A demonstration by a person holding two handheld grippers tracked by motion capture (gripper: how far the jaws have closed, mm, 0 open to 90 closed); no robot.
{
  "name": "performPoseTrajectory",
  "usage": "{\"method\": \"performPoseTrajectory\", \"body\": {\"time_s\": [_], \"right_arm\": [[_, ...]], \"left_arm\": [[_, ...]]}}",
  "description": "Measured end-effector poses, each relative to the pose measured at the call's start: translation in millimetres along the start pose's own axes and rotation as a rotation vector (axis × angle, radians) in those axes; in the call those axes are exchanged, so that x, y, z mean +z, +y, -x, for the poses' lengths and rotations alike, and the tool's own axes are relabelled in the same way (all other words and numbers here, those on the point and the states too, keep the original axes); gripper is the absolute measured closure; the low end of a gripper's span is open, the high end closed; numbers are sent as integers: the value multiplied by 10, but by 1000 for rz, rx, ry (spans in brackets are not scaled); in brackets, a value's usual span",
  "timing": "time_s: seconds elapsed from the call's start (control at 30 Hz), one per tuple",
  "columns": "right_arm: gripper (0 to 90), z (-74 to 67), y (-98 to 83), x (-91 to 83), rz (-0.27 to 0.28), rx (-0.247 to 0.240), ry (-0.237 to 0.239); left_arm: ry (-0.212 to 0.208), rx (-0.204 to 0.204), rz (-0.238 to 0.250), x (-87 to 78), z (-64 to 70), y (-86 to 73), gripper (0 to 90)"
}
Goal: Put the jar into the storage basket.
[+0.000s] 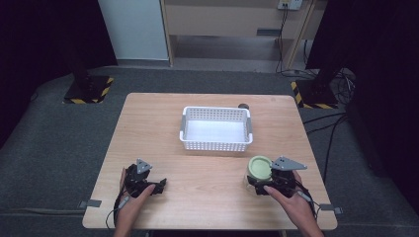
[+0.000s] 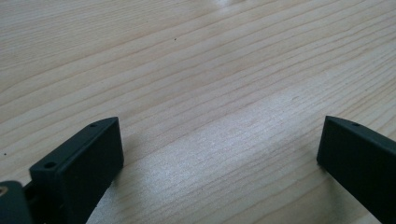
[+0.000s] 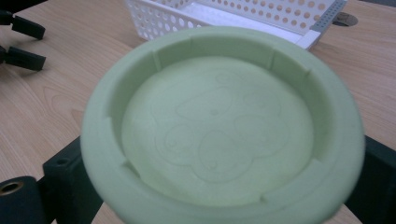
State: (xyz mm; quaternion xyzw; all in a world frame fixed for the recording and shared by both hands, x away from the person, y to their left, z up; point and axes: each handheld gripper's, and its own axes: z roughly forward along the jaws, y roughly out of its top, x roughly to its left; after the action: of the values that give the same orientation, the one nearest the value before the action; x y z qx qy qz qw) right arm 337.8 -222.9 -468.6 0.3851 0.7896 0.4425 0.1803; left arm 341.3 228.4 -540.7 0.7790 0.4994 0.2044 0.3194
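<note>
**Lidded jar in the right jaws, basket straight ahead**

Nearest the person, at the right front of the table, the right hand-held gripper is clenched around a pale jar with a green lid. In the right gripper view the lid sits right up against the camera, its round recessed top faintly embossed with a bear-like figure, and the two black jaws stand on either side of the jar beneath the rim. The jar looks upright, lid facing up. Whether it rests on the table or is lifted just clear of it cannot be told.

Level with it, at the left front of the table, the left hand-held gripper lies low over the wood with its jaws spread wide and nothing between them; the left gripper view has bare wood grain between the two jaw tips. It is well apart from the jar.

Farther off, at mid-table, stands the white perforated basket, empty, its long axis running across the table. It lies ahead of the jar and slightly to the left. The right hand is plainly the nearer one to it. The coming move likely turns on that line: forward, a little left, and over the near wall of the basket.

Beyond the basket's far right corner, a small dark round object sits on the table.
</note>
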Motion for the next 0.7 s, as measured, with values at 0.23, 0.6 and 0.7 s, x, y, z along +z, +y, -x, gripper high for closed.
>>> {"method": "performPoseTrajectory", "body": {"time_s": [0.23, 0.6, 0.7], "right_arm": [[107, -30, 9, 10, 16, -12, -8], [114, -10, 88, -33, 33, 16, -43], [114, 13, 187, -41, 36, 6, -54]], "left_arm": [[0, 0, 0, 0, 0, 0, 0], [0, 0, 0, 0, 0, 0, 0], [0, 0, 0, 0, 0, 0, 0]]}}
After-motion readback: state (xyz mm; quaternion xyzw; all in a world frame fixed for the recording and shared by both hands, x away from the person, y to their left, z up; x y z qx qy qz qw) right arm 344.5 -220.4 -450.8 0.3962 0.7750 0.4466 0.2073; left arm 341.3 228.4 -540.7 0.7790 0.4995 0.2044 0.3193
